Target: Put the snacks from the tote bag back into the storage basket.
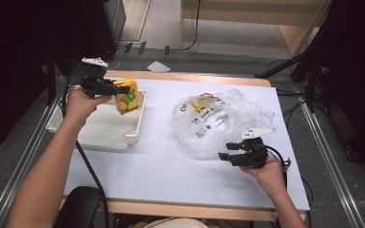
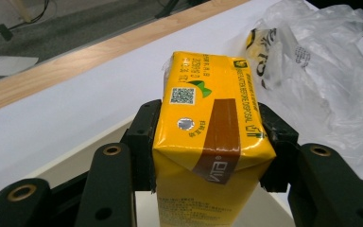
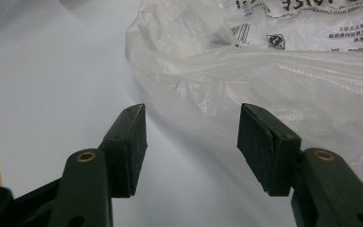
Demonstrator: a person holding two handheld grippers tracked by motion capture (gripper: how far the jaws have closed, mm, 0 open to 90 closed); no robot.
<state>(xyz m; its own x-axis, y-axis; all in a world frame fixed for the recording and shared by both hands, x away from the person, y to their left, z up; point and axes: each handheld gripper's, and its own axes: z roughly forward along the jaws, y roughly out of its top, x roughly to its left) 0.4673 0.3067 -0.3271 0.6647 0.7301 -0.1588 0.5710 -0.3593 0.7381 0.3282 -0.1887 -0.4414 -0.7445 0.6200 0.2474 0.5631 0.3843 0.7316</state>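
while the left tongs (image 1: 119, 89) are clamped on the yellow drink carton (image 1: 127, 96), the carton hangs at the upper left of the high view, above the far right corner of the white tray (image 1: 105, 134), and whether it touches the tray cannot be told. in the left gripper view the jaws press the carton's (image 2: 208, 137) two narrow sides near its top, with the foil straw hole and brown band facing the camera; the grip looks square and even.

the right tongs (image 1: 224, 151) stand apart with nothing between them, low at right of centre in the high view, just beside the near edge of the clear plastic bag (image 1: 221, 118). the right gripper view shows the bag's (image 3: 283, 71) crumpled film close ahead of the parted jaws, apart from them. something yellow shows through the film at the bag's far side.

judgement: the step in hand is probably setting the carton into the tray. to do it well, keep the carton upright, lower it clear of the tray's rim, seat its base flat on the tray floor, and only then part the jaws. releasing over the rim risks a topple onto the white surface (image 1: 171, 166).
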